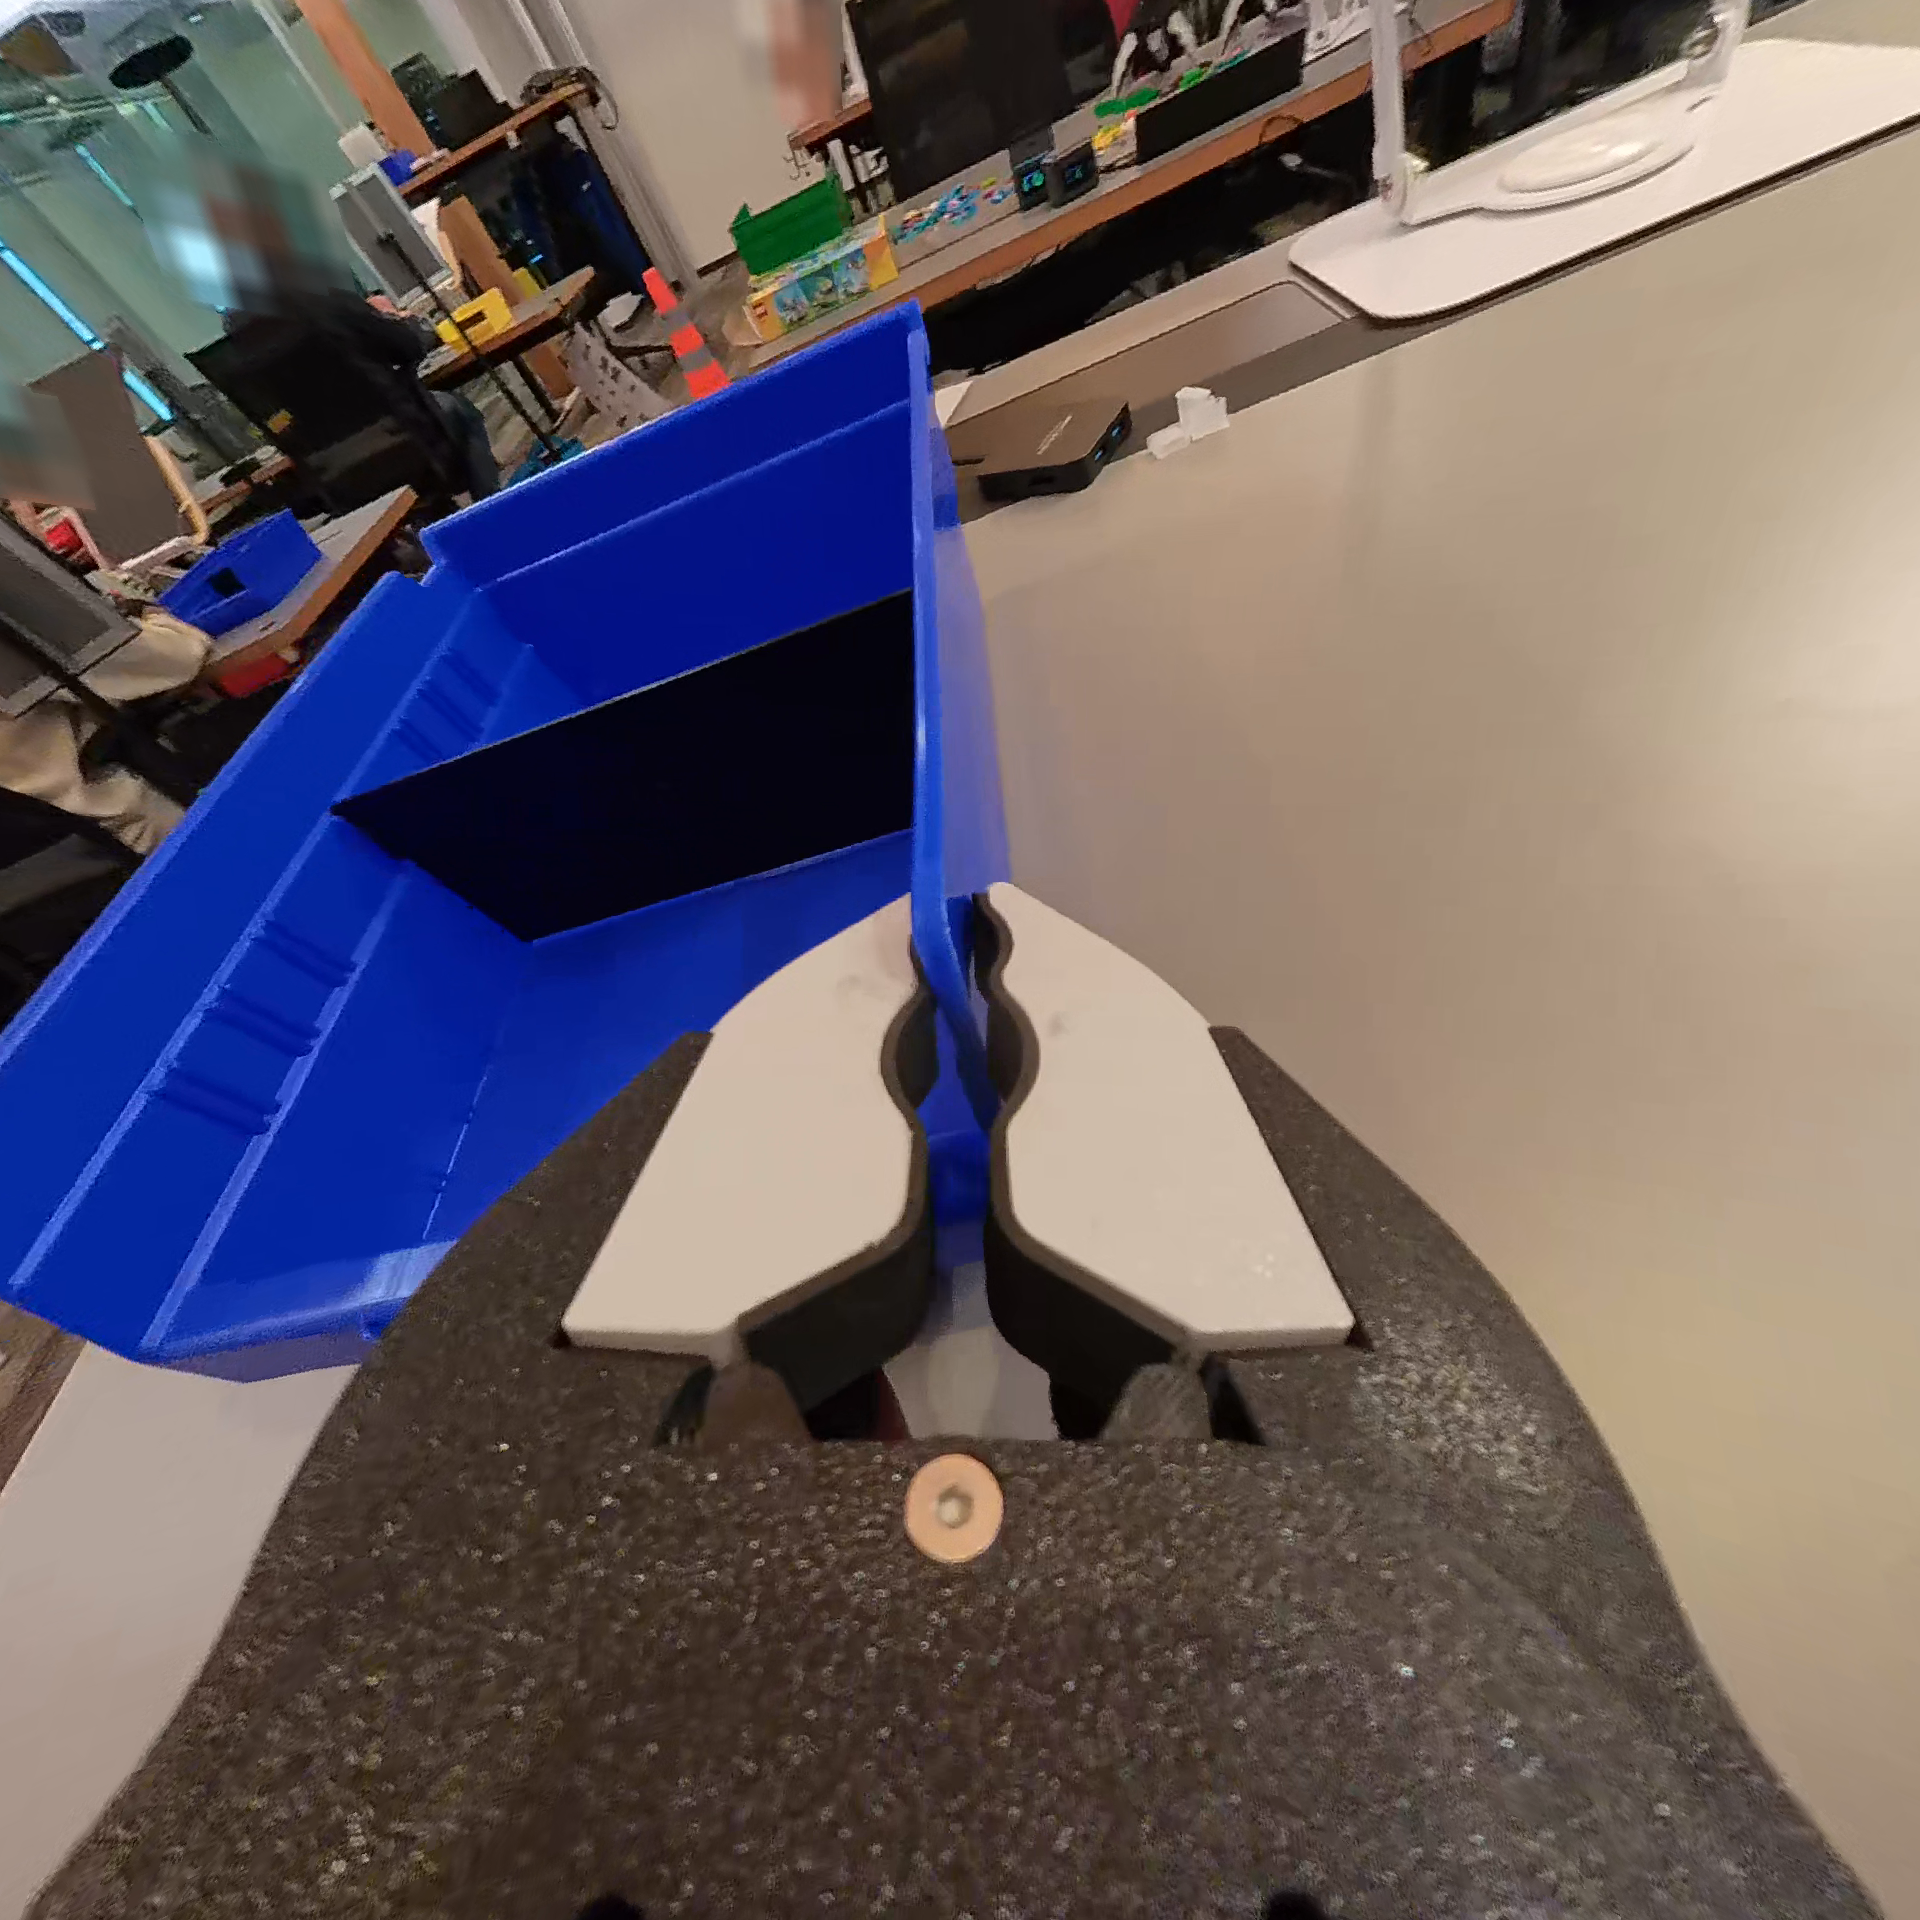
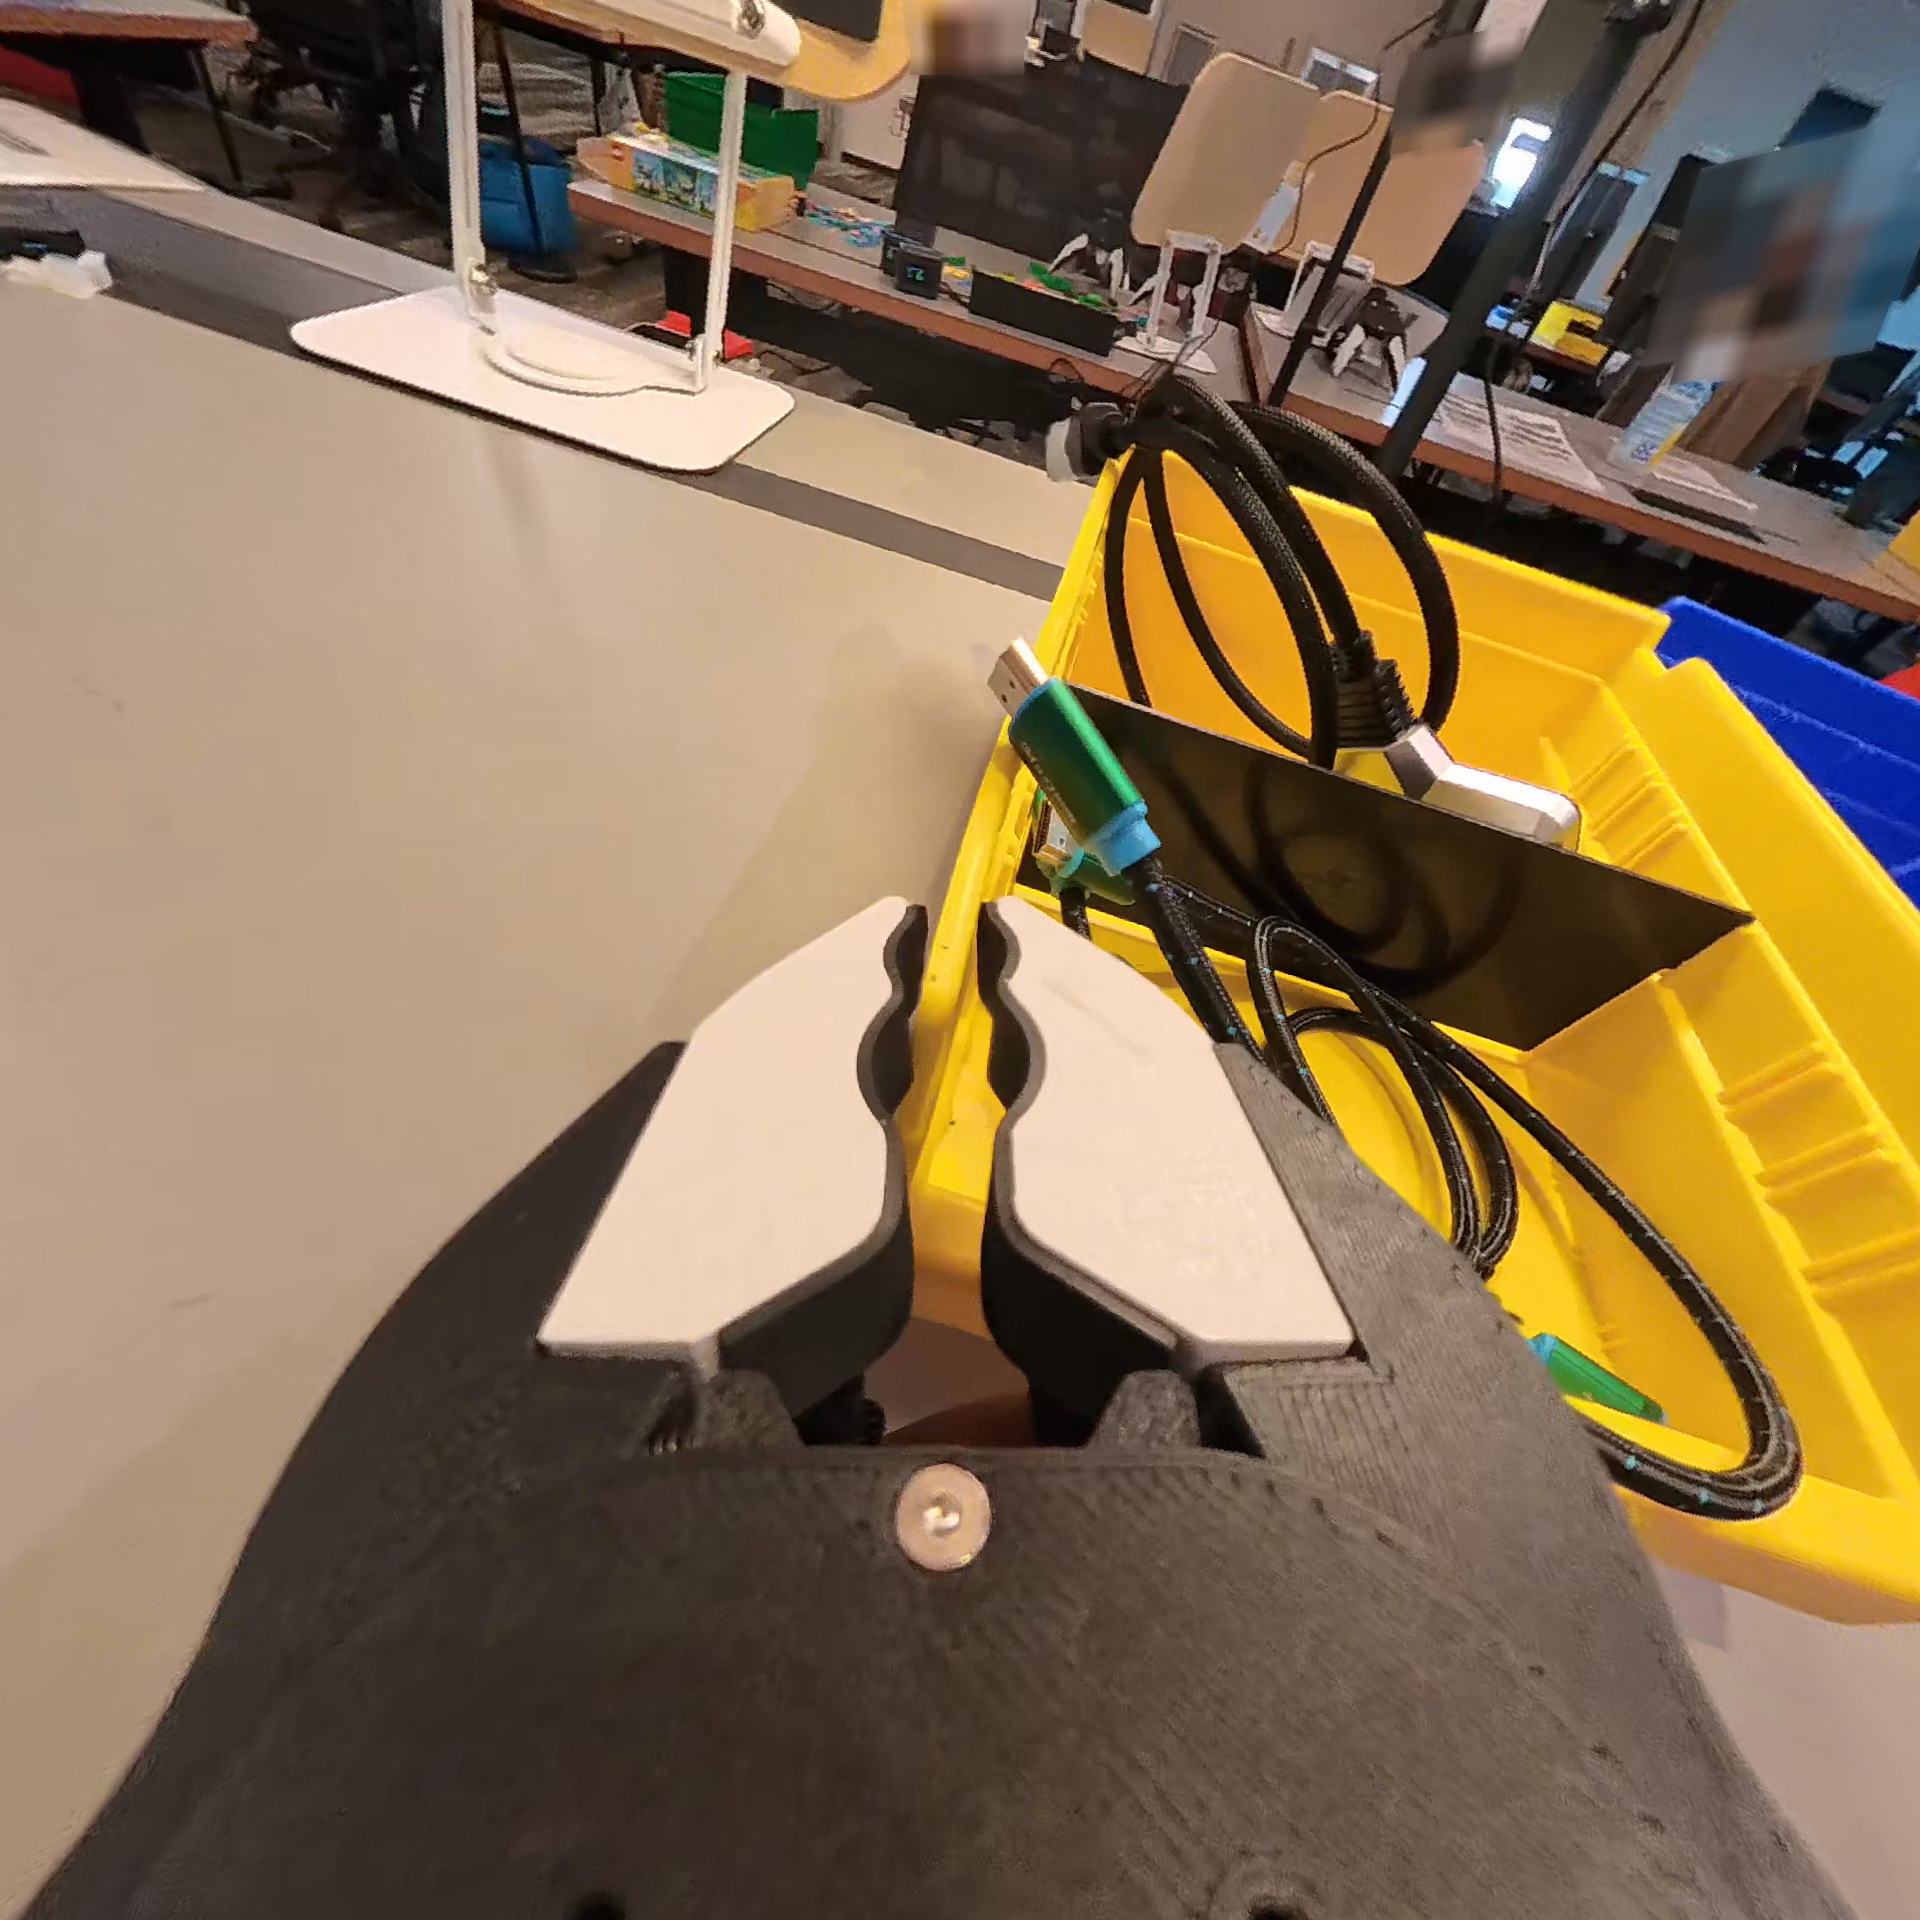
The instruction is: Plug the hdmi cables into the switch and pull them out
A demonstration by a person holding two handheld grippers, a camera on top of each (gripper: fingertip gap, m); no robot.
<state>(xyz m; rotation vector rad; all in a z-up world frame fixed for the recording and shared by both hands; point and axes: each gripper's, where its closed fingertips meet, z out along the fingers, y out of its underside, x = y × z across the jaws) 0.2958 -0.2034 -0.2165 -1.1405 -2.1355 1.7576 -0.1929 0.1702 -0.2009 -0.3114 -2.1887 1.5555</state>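
Gripping the right-hand wall of a blue bin (image 1: 436, 997), the left gripper (image 1: 954, 935) reaches forward and slightly downward, its fingers pinched together on the thin plastic rim. Bin: one black divider (image 1: 665, 769) across the middle; both visible compartments hold nothing; it sits at the left edge of the grey table (image 1: 1455, 831).

Switch (image 1: 1049, 447): small dark box, on the table beyond the far end of the blue bin, well apart from the left gripper.

Right gripper (image 2: 951, 940): angled forward over the table, fingers closed on the left wall of a yellow bin (image 2: 1621, 1049), one finger outside, one inside.

Yellow bin contents: near compartment, a braided black cable (image 2: 1538, 1174) coiled, its green-shelled HDMI plug (image 2: 1081, 769) leaning up against the black divider (image 2: 1434, 883), just beyond the right gripper's fingertips; far compartment, a second black braided cable (image 2: 1247, 582) looped upright, with a silver-grey plug (image 2: 1455, 779).

White stand (image 2: 582, 384): farther back on the table.
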